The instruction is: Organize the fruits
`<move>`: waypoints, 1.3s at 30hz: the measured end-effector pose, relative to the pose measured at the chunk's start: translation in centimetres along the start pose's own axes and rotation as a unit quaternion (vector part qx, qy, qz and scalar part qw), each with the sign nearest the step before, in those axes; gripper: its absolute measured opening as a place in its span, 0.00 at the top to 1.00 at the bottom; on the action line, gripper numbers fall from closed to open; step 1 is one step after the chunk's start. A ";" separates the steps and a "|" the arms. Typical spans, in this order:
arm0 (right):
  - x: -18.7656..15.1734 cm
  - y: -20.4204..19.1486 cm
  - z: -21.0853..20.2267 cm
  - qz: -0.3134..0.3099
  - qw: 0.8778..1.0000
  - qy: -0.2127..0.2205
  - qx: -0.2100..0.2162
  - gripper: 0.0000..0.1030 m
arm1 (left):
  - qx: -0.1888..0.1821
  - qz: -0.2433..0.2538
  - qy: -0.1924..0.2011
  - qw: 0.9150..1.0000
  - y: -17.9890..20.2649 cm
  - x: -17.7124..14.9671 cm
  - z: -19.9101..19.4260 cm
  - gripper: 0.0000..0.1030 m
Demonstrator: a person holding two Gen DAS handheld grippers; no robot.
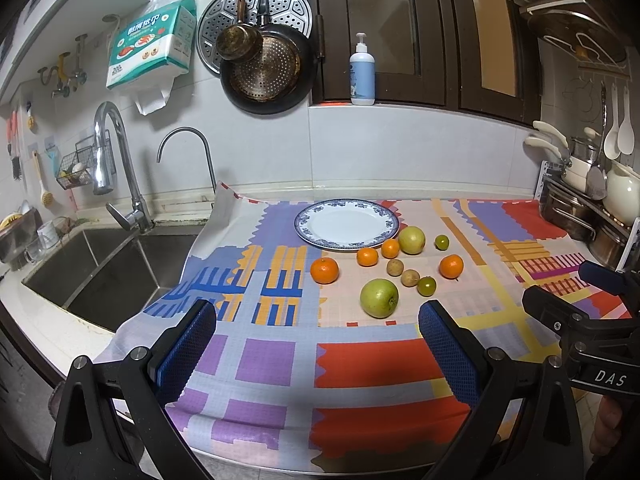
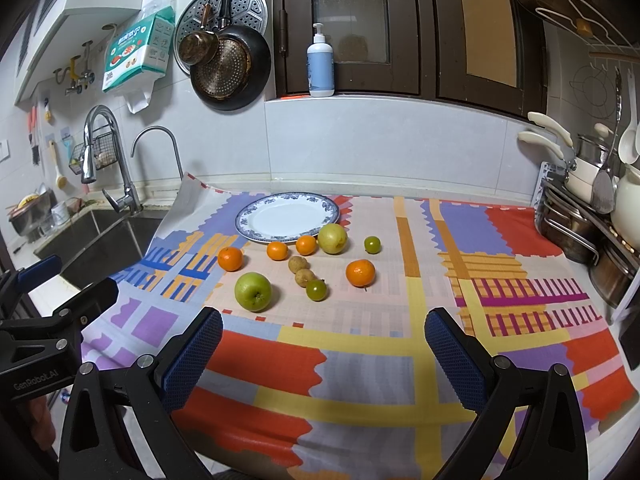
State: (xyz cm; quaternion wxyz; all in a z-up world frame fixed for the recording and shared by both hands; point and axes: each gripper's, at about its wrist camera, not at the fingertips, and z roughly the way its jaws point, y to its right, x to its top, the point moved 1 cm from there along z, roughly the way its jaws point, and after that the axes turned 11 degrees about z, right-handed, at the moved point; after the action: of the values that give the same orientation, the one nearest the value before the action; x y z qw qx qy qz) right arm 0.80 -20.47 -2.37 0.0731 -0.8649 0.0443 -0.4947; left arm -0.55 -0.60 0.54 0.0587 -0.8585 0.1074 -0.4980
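**Operator:** Where are the fruits, and how much of the job is done?

**Guide:** You have ten fruits loose on the patterned cloth (image 2: 360, 344), all grouped just in front of the plate (image 2: 256, 224). Count them off: the near green apple (image 2: 253, 291), the far yellow-green apple (image 2: 332, 238) touching the plate's rim, four oranges (the left orange (image 2: 230, 259), the right orange (image 2: 360, 273), and two small oranges (image 2: 277, 251) side by side close to the plate), two brown longans (image 2: 298, 264) touching each other, and two small green citrus (image 2: 316, 290), one beside the longans and one off to the right. The plate carries nothing. Judged from this, no fruit has been organized yet; all ten remain, assuming the plate is the target.

**Operator:** Which way do they point?

**Guide:** Most are near-round, so you need no approach angle. The near green apple sits with its stem dimple tipped toward you and slightly right. The right orange shows a short stem at its near underside. The longan pair lines up along a diagonal running near-right to far-left.

**Operator:** Tool state?

**Guide:** Your left gripper (image 1: 318, 344) and right gripper (image 2: 324, 348) both stand with jaws spread wide, nothing between the blue pads (image 2: 192, 356), held over the cloth's near edge, well short of the fruit. The sink (image 1: 100, 272) lies to your left; stacked pots (image 2: 580, 232) to your right.
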 end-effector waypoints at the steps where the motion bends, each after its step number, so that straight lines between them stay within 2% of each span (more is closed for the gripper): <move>1: 0.0 0.0 0.0 0.000 1.000 0.000 0.000 0.01 | 0.000 0.000 0.000 1.000 0.0 0.0 0.0 0.00; 14: -0.2 -0.4 0.3 -0.006 1.000 -0.003 -0.004 0.01 | -0.010 0.003 -0.003 1.000 0.1 0.5 1.2 0.00; 22: 0.3 -0.7 2.0 -0.006 1.000 -0.017 -0.009 0.01 | -0.027 0.033 -0.006 0.999 0.1 0.8 3.5 0.01; 26: 0.6 -1.0 3.6 -0.013 1.000 -0.025 -0.014 0.01 | -0.057 0.048 -0.016 0.997 -0.1 0.9 5.6 0.08; 30: 1.0 -1.5 5.6 -0.023 0.999 -0.033 -0.023 0.06 | -0.095 0.062 -0.031 0.993 -0.1 1.0 8.1 0.13; 39: 1.4 -2.5 10.9 -0.034 0.996 -0.073 -0.038 0.18 | -0.180 0.104 -0.060 0.976 0.2 1.1 13.9 0.18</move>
State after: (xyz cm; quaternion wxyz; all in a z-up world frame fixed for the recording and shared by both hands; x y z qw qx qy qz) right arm 10.97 -17.35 -6.20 0.0260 -0.9020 0.0284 -0.4299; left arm 12.01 -1.14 -5.42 -0.0392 -0.8673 0.2807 -0.4093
